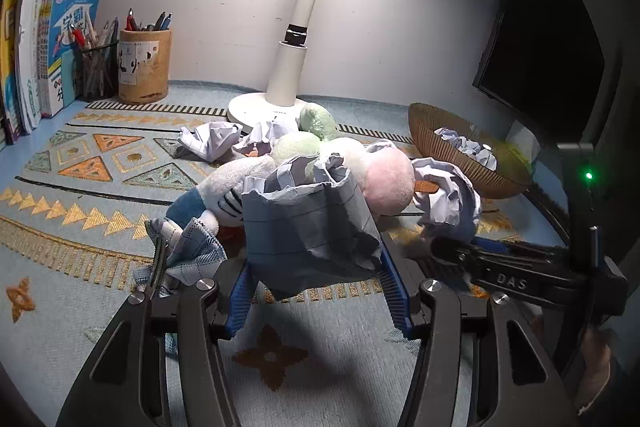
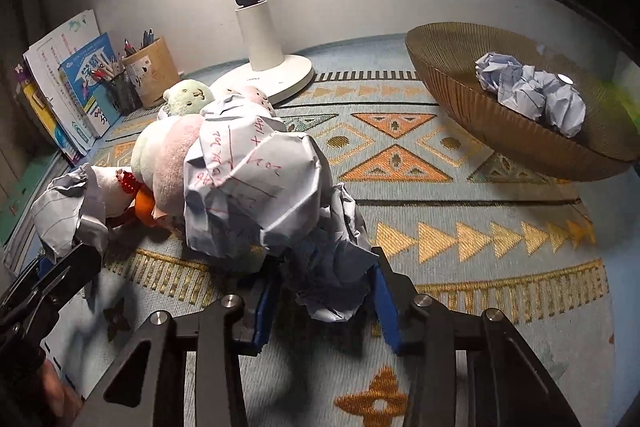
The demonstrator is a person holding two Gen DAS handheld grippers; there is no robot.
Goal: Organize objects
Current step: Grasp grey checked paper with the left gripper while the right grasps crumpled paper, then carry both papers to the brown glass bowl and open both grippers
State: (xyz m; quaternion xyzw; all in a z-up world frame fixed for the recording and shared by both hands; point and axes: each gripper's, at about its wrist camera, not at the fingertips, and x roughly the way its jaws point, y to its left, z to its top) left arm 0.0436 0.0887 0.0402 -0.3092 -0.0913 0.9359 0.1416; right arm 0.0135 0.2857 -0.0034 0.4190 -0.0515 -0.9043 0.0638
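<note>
My left gripper (image 1: 316, 267) is shut on a crumpled sheet of lined paper (image 1: 308, 227), held above the patterned mat. My right gripper (image 2: 324, 283) is shut on another crumpled paper ball with red writing (image 2: 256, 187); it also shows in the left wrist view (image 1: 448, 203). A pastel plush toy (image 1: 352, 163) lies on the mat between and behind both papers, also seen in the right wrist view (image 2: 168, 155). A brown ribbed bowl (image 2: 452, 67) at the right holds several crumpled paper balls (image 2: 532, 91). More paper balls (image 1: 212, 139) lie near the lamp base.
A white desk lamp (image 1: 280, 79) stands at the back centre. A wooden pen holder (image 1: 146, 67), a mesh pen cup (image 1: 96, 71) and upright books (image 1: 48, 47) stand at the back left. A dark monitor (image 1: 548, 27) is at the right. A checked cloth (image 1: 196, 251) lies at left.
</note>
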